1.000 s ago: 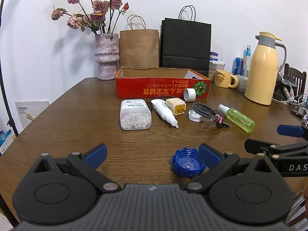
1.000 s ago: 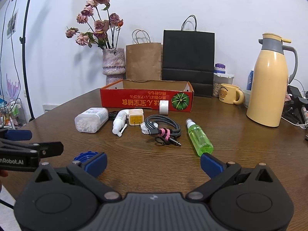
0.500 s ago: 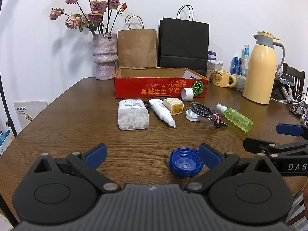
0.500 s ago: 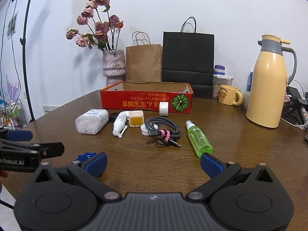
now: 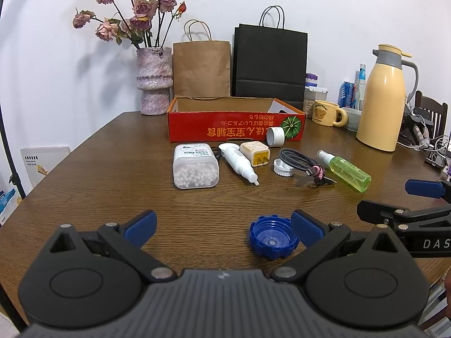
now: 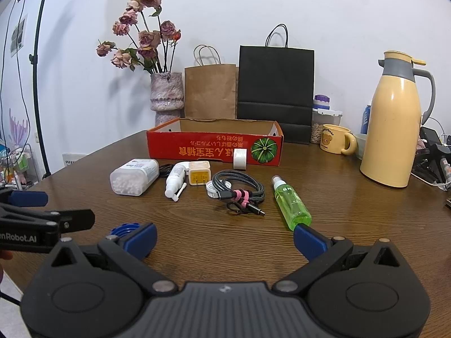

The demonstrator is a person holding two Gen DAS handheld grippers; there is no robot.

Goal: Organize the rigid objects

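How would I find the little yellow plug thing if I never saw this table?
Find the long red box. In the row before it, the yellow plug lies between the white tube and the black cable. It's the only yellow cube.

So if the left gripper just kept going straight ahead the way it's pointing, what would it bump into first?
Probably the clear cotton swab box, lying roughly in line with the open left gripper. The blue cap sits off by its right finger and might be brushed; depth is hard to judge.

I see bright, even room light; the flowers point(image 5: 132, 14) throw soft shadows leftward on the wall point(image 5: 56, 64). Focus stays sharp, though fisheye bending curves everything toward the dark corners.
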